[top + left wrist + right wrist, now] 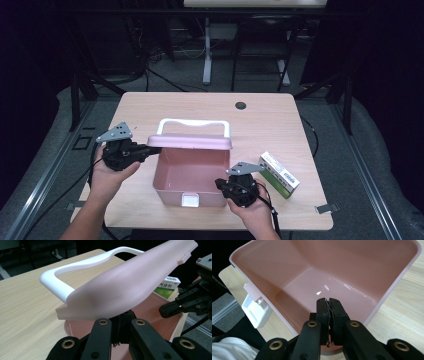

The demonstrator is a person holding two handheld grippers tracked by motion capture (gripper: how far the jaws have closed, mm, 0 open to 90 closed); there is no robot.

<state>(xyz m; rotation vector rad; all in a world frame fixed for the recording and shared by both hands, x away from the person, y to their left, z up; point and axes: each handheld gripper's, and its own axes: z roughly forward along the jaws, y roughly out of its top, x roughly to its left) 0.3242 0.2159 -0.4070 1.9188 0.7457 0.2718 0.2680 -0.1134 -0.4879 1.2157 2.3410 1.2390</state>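
Scene: a pink storage box [187, 172] is placed at the middle of a light wood table [150, 107], with its lid [190, 141] raised and its hinge at the far side.
Left gripper [145, 150]: jaws are closed tight on the left edge of the lid, which is seen in the left gripper view [120, 338] as pinched between the black jaws; the lid is held up over the box.
Right gripper [222, 184]: jaws are pressed together with nothing seen between them [329, 305]; the tips are set at the near right rim of the box, over the interior.
Box position: centre of the table, its near wall close to the near table edge; a white latch [190, 200] is fixed on the near wall.
Box interior: judged empty, a glossy pink floor [332, 290] is seen.
Lid look: pink, smooth, curved shell, with a white handle [195, 122] looped along its far side; its long axis runs left to right.
Medicine carton [279, 174]: a green and white box is lying on the table just right of the right gripper, apart from the pink box; its long axis runs from far left to near right.
Key relation: the carton is to the right of the right gripper and well apart from the left one, so the right hand is the nearer.
Next move, judged: the right jaws would have to be opened and swung right to the carton, while the lid is kept raised by the left.
Risk, judged: the lid may drop if the left grip is loosened.
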